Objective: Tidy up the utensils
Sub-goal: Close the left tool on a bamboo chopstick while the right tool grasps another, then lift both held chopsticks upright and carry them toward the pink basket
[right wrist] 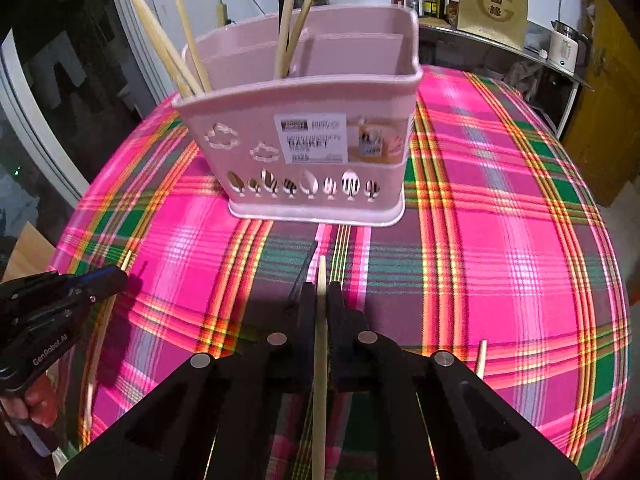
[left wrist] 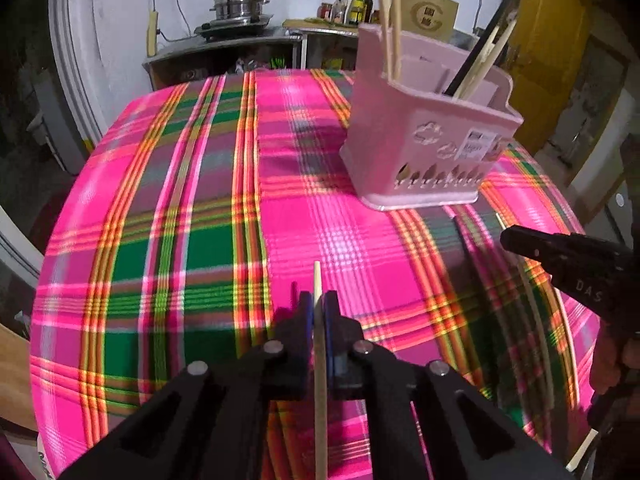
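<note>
Claws each clamp one chopstick: left claw (left wrist: 319, 312), right claw (right wrist: 321, 304); holder (right wrist: 304, 148) label reads "BASKET".

Each wrist camera looked down along its own fingers, close over the plaid tablecloth (left wrist: 200, 200). Both views shared the pink basket (right wrist: 304, 136), nearer in the right view.

The cloth (right wrist: 500, 208) on the bench is plaid in pink, green and orange. The basket (right wrist: 304, 152) is pale pink, the chopsticks (right wrist: 320, 360) light wood, both tools black.
</note>
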A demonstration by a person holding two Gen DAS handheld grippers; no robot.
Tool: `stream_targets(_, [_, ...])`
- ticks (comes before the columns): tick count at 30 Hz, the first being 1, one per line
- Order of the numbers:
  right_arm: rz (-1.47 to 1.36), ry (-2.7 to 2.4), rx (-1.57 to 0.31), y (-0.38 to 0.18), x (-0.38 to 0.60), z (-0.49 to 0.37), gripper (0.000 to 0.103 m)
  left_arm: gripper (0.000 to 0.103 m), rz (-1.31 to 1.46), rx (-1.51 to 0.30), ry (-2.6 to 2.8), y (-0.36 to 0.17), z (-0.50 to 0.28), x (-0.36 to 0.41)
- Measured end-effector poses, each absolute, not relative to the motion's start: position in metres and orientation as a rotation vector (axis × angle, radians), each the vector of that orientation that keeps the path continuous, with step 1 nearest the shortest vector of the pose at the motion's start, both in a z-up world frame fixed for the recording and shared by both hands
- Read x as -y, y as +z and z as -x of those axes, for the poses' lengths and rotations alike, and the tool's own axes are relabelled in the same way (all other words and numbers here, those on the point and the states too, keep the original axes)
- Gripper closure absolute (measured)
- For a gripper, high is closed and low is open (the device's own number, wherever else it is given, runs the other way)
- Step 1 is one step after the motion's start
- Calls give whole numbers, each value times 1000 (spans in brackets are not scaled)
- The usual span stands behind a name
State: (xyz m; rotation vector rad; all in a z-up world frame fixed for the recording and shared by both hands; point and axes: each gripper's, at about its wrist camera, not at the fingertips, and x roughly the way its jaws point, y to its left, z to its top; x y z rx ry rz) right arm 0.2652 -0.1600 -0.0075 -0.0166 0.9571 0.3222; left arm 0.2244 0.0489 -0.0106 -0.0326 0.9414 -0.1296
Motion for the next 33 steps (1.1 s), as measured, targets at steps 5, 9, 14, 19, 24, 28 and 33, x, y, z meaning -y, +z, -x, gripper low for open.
stream_targets(5, [-20,344,-909,12,168,-261,98,97,44,-891,-144,13,-222,-49])
stream_targets(9, [-40,354,-866,28,173,-254,98,97,40,-855,-157,30,-220,-47])
stream_targets(14, [-42,365,-812,49,176,-246,98,97,42,-812,-177,49,-214,-45])
stream_targets(19, [-45,379,-760,67,179,-235,98,97,50,-760,-194,71,-204,-44])
stream_targets(24, [-39,396,-713,83,182,-222,98,97,45,-722,-203,87,-195,-42])
stream_targets(28, [-33,405,-687,93,183,-214,98,97,41,-706,-212,94,-188,-41])
stream_targets(33, [-21,413,-672,98,185,-202,98,97,34,-700,-223,94,-179,-37])
